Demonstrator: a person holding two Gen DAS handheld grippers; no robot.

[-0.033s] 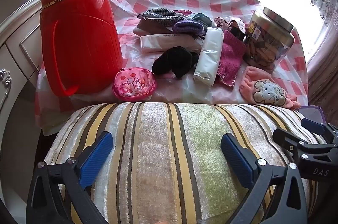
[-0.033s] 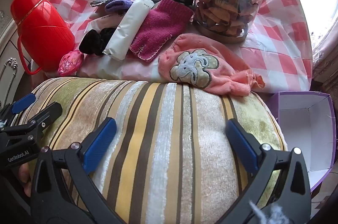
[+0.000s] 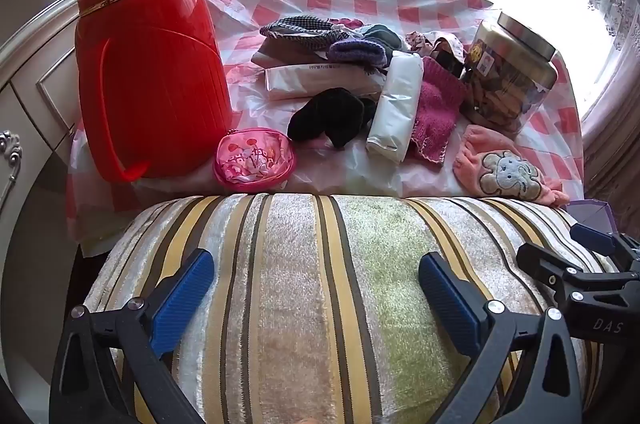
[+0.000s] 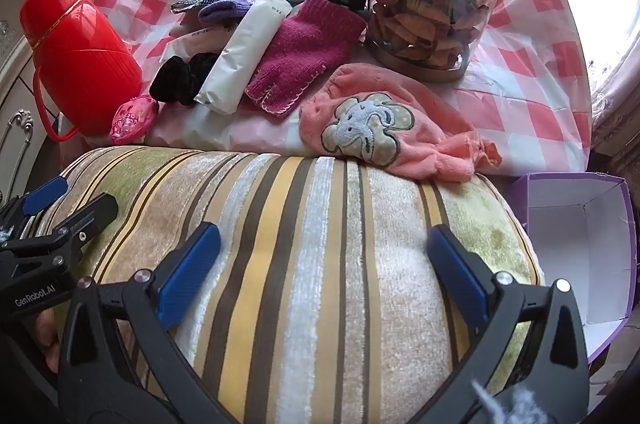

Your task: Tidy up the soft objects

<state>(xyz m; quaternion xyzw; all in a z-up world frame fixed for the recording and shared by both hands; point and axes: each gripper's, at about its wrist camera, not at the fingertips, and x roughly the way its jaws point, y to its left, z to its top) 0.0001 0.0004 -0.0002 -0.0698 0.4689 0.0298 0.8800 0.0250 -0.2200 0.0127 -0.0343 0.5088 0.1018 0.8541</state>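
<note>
Both the left gripper (image 3: 316,288) and right gripper (image 4: 324,260) were spread wide over the striped cushion (image 3: 320,304) without clamping it, while beyond it the pink elephant cloth (image 4: 376,127), magenta knit (image 4: 308,51) and black scrunchie (image 3: 332,121) lay on the checkered tablecloth (image 4: 532,63).

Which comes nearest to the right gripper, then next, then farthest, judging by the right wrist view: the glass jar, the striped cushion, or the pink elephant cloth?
1. Striped cushion: directly between the open fingers of the right gripper.
2. Pink elephant cloth: beyond the cushion's far edge, slightly right.
3. Glass jar: behind the cloth, on the checked tablecloth.
</note>
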